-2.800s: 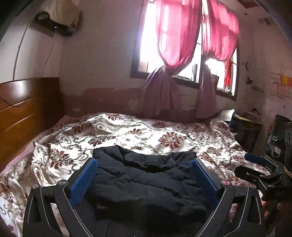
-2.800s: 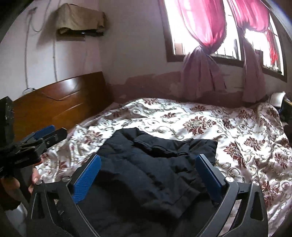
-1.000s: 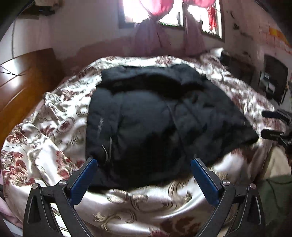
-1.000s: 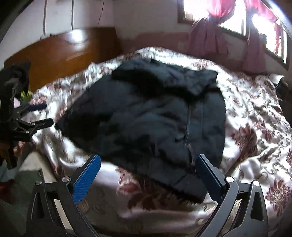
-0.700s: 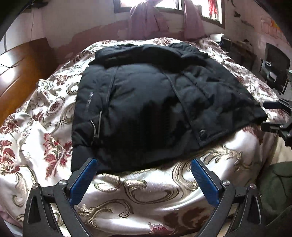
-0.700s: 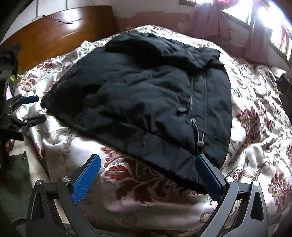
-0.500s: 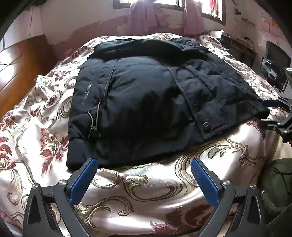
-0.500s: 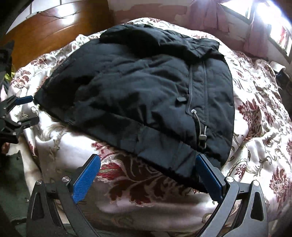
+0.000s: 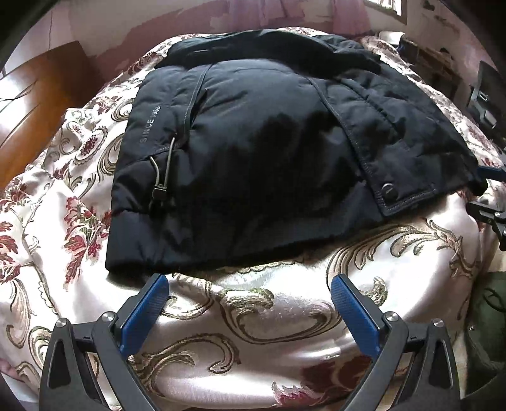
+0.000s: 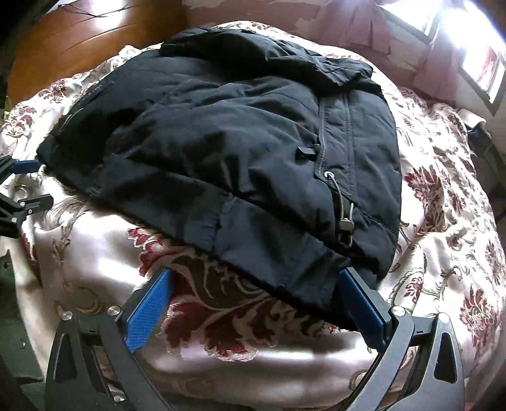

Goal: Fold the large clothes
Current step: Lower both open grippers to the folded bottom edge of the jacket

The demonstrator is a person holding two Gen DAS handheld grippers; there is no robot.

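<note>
A large black padded jacket [image 9: 268,151] lies spread on the floral bedspread [image 9: 253,332], hem toward me, hood at the far end. It also shows in the right wrist view [image 10: 237,142]. My left gripper [image 9: 249,291] is open and empty, just in front of the jacket's left hem corner. My right gripper [image 10: 256,281] is open at the jacket's right hem; its right finger [image 10: 363,303] touches the hem corner. Each gripper shows at the edge of the other's view, the right gripper [image 9: 490,193] and the left gripper [image 10: 19,183].
A wooden headboard [image 9: 38,104] stands at the left of the bed. A peeling wall and curtains [image 10: 363,28] are behind it. Dark furniture [image 9: 487,91] stands at the right. Bare bedspread [image 10: 458,221] lies right of the jacket.
Both grippers have tilted down and moved in closer to the jacket's hem. The jacket, earlier bunched between the fingers, now lies spread out on the bed.
</note>
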